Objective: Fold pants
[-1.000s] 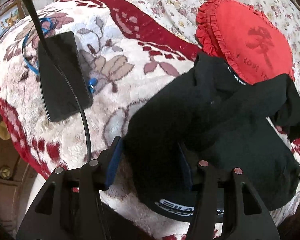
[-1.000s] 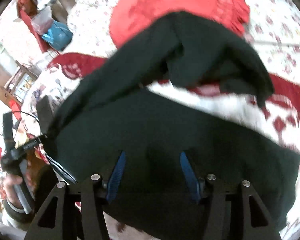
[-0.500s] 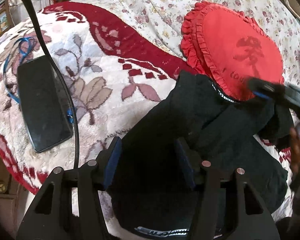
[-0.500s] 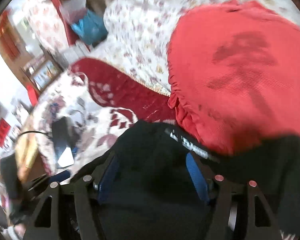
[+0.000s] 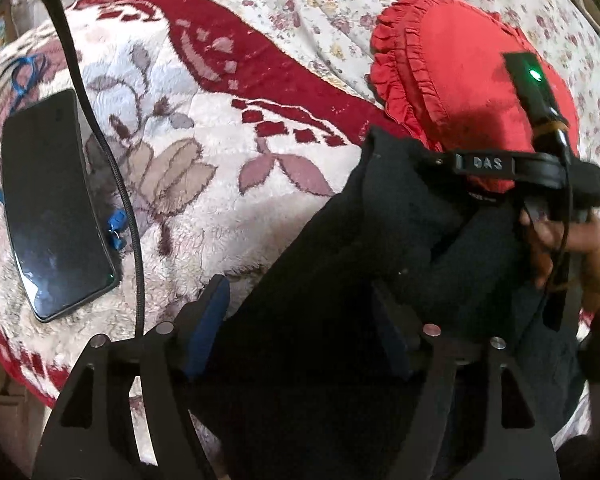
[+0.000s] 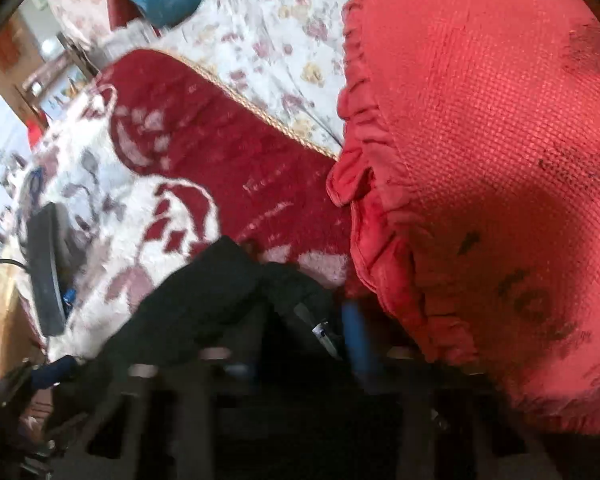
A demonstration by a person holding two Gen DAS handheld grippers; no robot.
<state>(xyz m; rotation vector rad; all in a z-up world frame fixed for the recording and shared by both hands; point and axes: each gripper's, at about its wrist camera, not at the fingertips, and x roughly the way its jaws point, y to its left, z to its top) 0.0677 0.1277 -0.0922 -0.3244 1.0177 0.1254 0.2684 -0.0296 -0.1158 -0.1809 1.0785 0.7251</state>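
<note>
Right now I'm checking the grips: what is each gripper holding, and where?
Left gripper is open, straddling the black pants, gripping nothing. Right gripper is too blurred to tell.

"DAS" on right gripper (image 5: 484,163)

Black pants (image 5: 340,300) between spread tongs (image 5: 300,320)

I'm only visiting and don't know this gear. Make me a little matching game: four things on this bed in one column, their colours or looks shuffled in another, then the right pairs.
Things:
1. pants
2. heart pillow
3. phone
4. blanket

Looks:
A. red with a ruffled edge
B. flat, dark and glossy
C. black fabric
D. plush white and red with leaf pattern

Pairs: 1-C, 2-A, 3-B, 4-D
</note>
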